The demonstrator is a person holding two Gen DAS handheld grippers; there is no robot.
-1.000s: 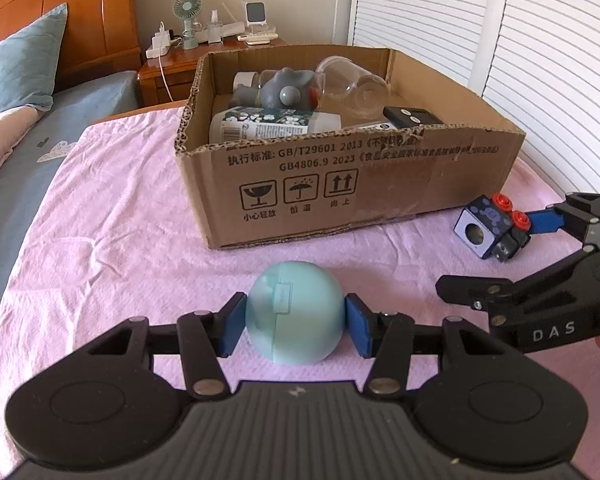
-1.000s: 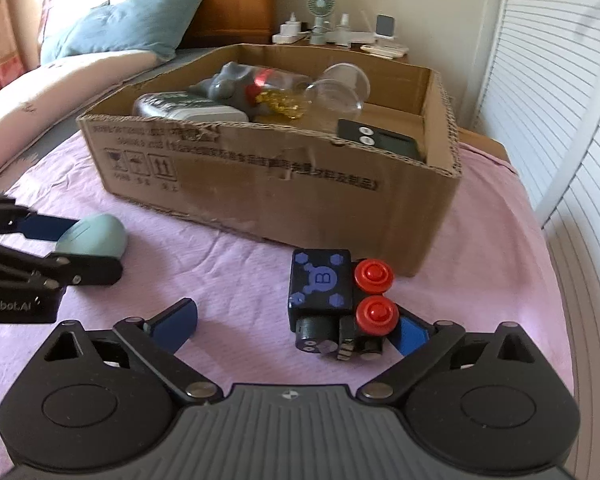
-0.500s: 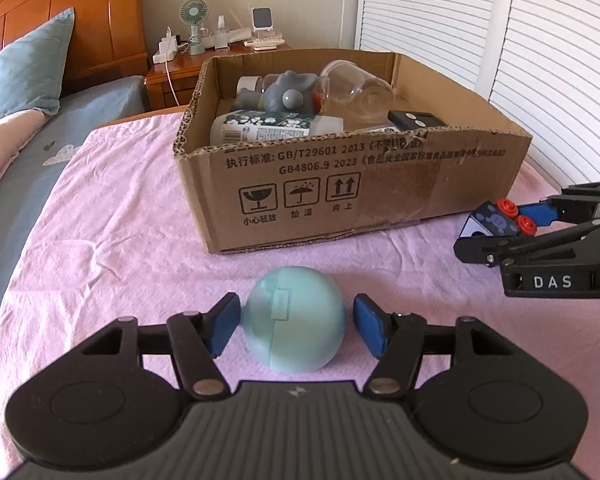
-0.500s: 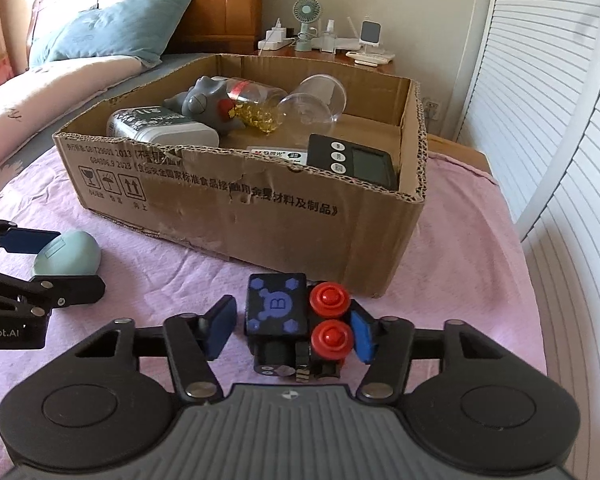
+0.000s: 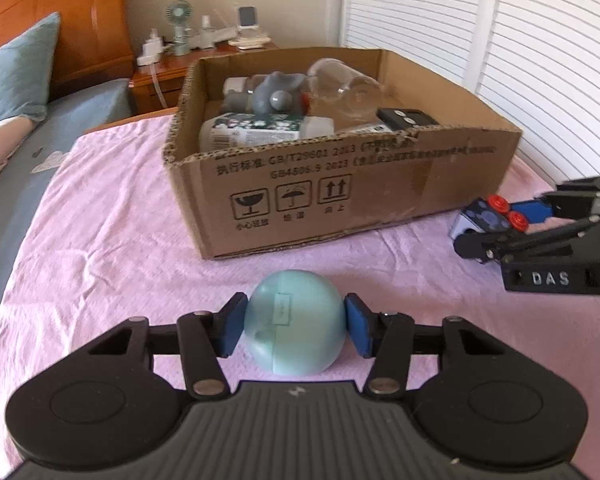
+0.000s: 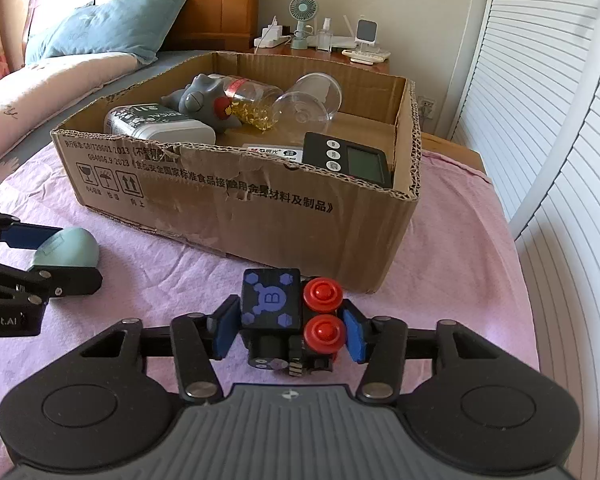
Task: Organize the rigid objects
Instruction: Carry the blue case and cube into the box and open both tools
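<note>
Nearest, we see the left gripper [image 5: 295, 330] with its blue pads pressed against both sides of a pale teal egg-shaped plastic object [image 5: 294, 323], which sits low over the pink cloth [image 5: 112, 248]. The right gripper [image 6: 287, 330] pinches a black toy cube with purple hexagon markings and two red round buttons [image 6: 290, 314] just in front of the box. Beyond both stands an open brown cardboard box [image 6: 260, 216] holding a grey figurine [image 6: 198, 100], a clear plastic jar [image 6: 312, 98] and a black digital timer [image 6: 350, 158].
</note>
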